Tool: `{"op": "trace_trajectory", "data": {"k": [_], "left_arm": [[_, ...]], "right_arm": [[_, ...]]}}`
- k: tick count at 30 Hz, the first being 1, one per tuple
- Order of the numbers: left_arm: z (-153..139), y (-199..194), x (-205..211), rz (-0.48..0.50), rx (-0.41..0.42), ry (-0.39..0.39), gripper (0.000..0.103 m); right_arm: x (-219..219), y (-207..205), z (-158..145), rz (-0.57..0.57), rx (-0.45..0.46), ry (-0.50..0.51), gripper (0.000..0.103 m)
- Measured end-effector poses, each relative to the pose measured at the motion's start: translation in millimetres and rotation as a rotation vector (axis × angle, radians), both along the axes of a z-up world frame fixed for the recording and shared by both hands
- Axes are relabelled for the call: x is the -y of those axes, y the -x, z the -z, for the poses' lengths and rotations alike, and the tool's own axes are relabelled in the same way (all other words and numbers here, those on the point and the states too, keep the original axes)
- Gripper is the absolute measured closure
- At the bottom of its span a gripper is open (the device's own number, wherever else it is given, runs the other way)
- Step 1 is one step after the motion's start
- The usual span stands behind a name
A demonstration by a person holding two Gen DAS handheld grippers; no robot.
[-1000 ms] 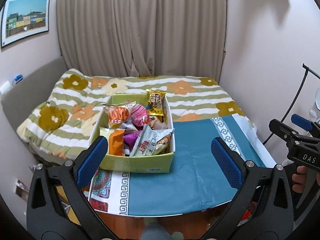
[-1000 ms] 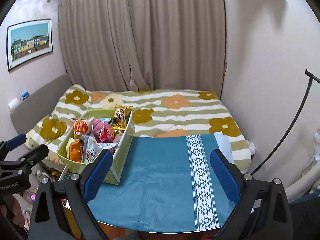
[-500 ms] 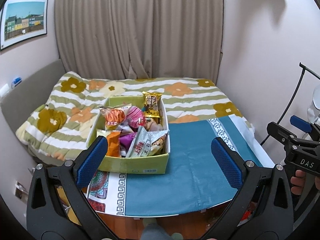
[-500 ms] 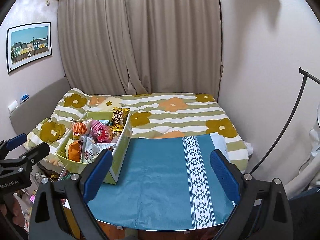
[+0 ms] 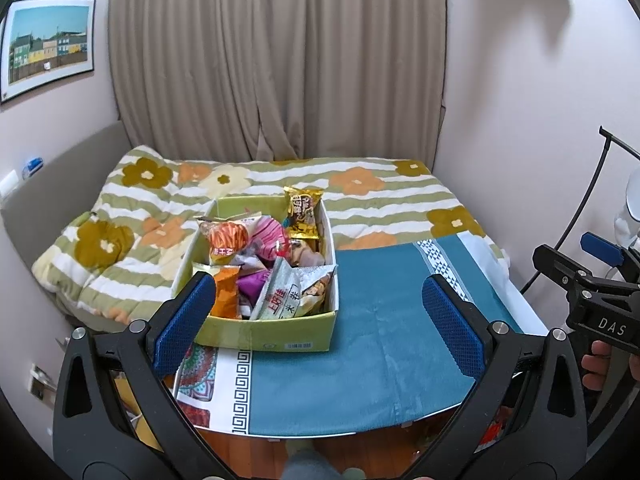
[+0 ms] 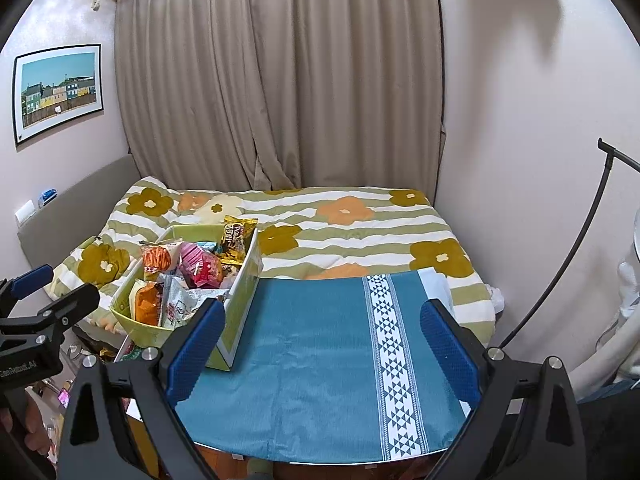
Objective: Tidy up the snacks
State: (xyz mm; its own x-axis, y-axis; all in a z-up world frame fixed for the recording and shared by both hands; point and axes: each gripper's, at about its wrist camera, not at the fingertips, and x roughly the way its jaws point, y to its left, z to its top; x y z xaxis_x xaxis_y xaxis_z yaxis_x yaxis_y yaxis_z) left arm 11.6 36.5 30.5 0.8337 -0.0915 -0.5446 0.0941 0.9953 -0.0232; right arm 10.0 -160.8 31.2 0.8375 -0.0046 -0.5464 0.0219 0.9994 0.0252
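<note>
**Snack box waiting, both claws empty**

The box (image 5: 264,320), heaped with packets (image 5: 280,298), is sitting on the teal cloth (image 5: 380,340). The left gripper (image 5: 316,316) and right gripper (image 6: 320,348) are gaping wide, gripping nothing. The glossy packets are probably slippery, and digging in may spill the heap.

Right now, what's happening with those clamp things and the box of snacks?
A person holds a two-finger gripper in each hand, the left gripper and the right gripper, both with jaws wide open and empty. The green snack box sits full on the teal cloth. Nothing is taken out yet.
</note>
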Motion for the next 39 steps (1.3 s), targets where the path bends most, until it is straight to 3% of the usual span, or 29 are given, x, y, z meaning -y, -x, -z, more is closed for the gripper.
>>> {"op": "trace_trajectory", "data": {"k": [39], "left_arm": [[-7.2,5.3,-0.6,-0.039,0.024,-0.011,0.000]], "right_arm": [[7.4,-8.0,-2.5,-0.018,0.014,0.000,0.006]]}}
